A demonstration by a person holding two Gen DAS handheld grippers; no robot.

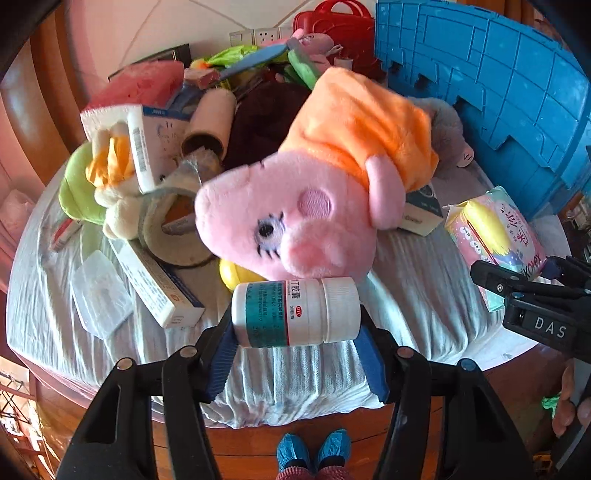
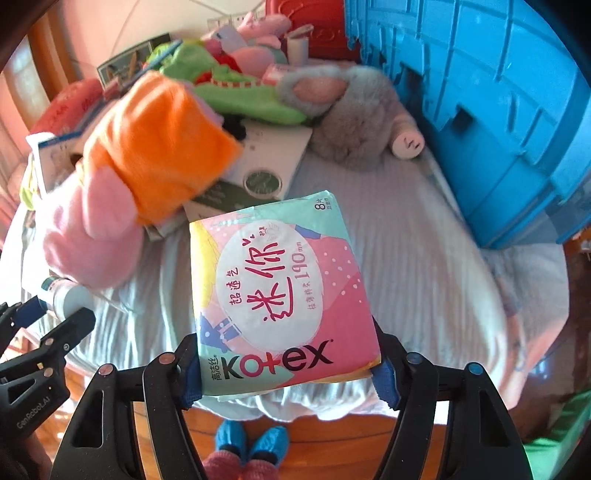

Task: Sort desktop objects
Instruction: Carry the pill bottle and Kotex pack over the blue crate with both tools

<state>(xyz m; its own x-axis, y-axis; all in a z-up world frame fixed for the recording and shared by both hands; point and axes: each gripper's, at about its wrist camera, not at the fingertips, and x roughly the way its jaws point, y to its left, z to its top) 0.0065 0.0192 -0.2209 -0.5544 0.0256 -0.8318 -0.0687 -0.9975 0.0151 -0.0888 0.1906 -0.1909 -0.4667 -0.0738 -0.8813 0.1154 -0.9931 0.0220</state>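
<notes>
A white medicine bottle [image 1: 295, 314] with a teal label lies crosswise between the blue pads of my left gripper [image 1: 297, 332], which is shut on it just above the cloth. In the right wrist view, my right gripper [image 2: 288, 369] is shut on the lower edge of a pink and mint Kotex pad pack [image 2: 277, 291], held up off the cloth. The left wrist view shows that pack [image 1: 495, 236] at the right in the right gripper [image 1: 524, 269]. The bottle [image 2: 66, 295] and left gripper [image 2: 51, 310] show at the left edge of the right wrist view.
A pink pig plush in an orange dress [image 1: 306, 221] lies right behind the bottle. Medicine boxes [image 1: 159, 291], a cardboard tube [image 1: 210, 122], other plush toys and a grey plush [image 2: 362, 122] crowd the cloth-covered table [image 1: 406, 295]. A blue crate [image 1: 498, 92] stands at the right, a red basket [image 1: 340, 26] behind.
</notes>
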